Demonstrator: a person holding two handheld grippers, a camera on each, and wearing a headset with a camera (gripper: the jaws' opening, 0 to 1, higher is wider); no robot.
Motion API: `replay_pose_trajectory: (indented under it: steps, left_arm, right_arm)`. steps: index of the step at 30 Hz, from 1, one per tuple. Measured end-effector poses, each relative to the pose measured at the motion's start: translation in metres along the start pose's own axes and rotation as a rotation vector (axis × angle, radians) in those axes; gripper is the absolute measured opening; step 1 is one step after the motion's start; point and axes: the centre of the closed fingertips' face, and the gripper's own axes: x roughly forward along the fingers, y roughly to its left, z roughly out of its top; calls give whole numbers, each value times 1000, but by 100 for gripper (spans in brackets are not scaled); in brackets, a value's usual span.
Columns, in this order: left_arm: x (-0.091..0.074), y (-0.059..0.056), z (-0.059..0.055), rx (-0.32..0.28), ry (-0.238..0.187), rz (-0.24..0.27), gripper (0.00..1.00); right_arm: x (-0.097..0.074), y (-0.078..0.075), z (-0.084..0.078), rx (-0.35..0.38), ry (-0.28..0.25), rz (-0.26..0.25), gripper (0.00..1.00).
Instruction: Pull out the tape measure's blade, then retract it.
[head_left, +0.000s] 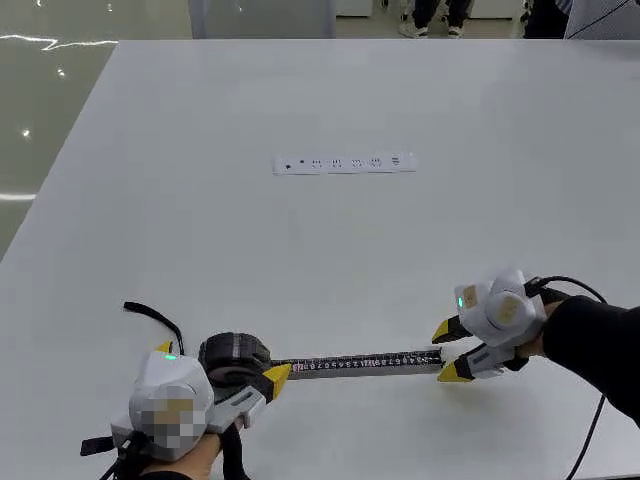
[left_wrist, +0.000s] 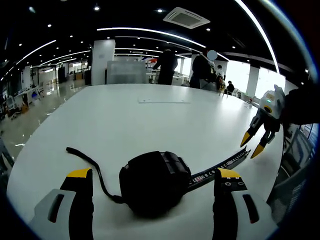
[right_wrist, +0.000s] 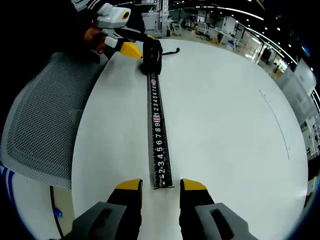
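The black tape measure case (head_left: 235, 357) lies on the white table (head_left: 330, 240), its wrist strap (head_left: 155, 316) trailing left. My left gripper (head_left: 221, 361) stands open with its yellow-tipped jaws on either side of the case (left_wrist: 155, 182), gaps showing on both sides. The blade (head_left: 365, 362) is drawn out flat on the table to the right. Its end hook (right_wrist: 161, 185) lies between the jaws of my open right gripper (right_wrist: 161, 186), not pinched. In the head view the right gripper (head_left: 447, 352) sits at the blade's tip. The numbered blade (right_wrist: 157, 125) runs back to the case (right_wrist: 152, 50).
A white power strip (head_left: 345, 163) lies flat further back on the table. A grey mesh chair (right_wrist: 40, 125) stands off the table's near edge. People stand beyond the far edge (left_wrist: 167, 62). A black cable (head_left: 590, 420) hangs by my right sleeve.
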Motion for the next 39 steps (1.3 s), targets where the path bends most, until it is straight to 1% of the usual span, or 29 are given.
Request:
replay_pose_trajectory:
  steps: [5,7,10,14,16,17,21,24,25,27,30,32,33,34,36,37,39]
  left_arm:
    - [1,2,1,-11,-2,6,99]
    - [1,3,1,-13,-2,7,99]
    - [1,4,1,-16,-2,9,99]
    - [2,4,2,-17,-6,9,99]
    - [3,3,3,-18,-8,8,99]
    - [3,3,3,-18,-10,6,99]
    - [4,2,3,-20,-12,6,99]
    - [6,3,2,-33,-10,12,99]
    - [7,3,1,-38,-7,13,97]
    - [7,3,1,-38,-5,16,92]
    - [9,3,-2,-40,7,18,89]
    - [10,1,-3,-49,13,13,86]
    - [12,-1,-4,-65,19,4,85]
    - [13,-2,-4,-65,21,3,83]
    - [15,-4,-7,-41,27,10,82]
    - [16,-4,-7,-41,28,11,81]
    - [16,-2,-6,-45,29,29,79]
  right_arm:
    - [2,-1,-2,-1,6,0,21]
    - [2,0,-3,1,11,2,21]
    - [4,2,-4,-12,20,8,17]
    - [6,1,-3,-20,25,-1,15]
    - [7,4,-3,-26,32,8,12]
    - [7,3,-3,-43,33,8,12]
    - [8,2,-4,-24,33,19,12]
    - [8,1,-4,-20,43,31,12]
    - [8,1,-3,-23,49,34,12]
    - [9,1,-3,-4,59,36,12]
    - [9,0,-3,7,74,35,12]
    - [9,1,-4,0,81,34,12]
    - [8,2,-4,-25,82,32,12]
    - [8,3,-4,-27,82,30,12]
    - [8,2,-5,-18,82,29,12]
    - [8,2,-5,-19,83,31,12]
    - [8,1,-4,-17,92,31,12]
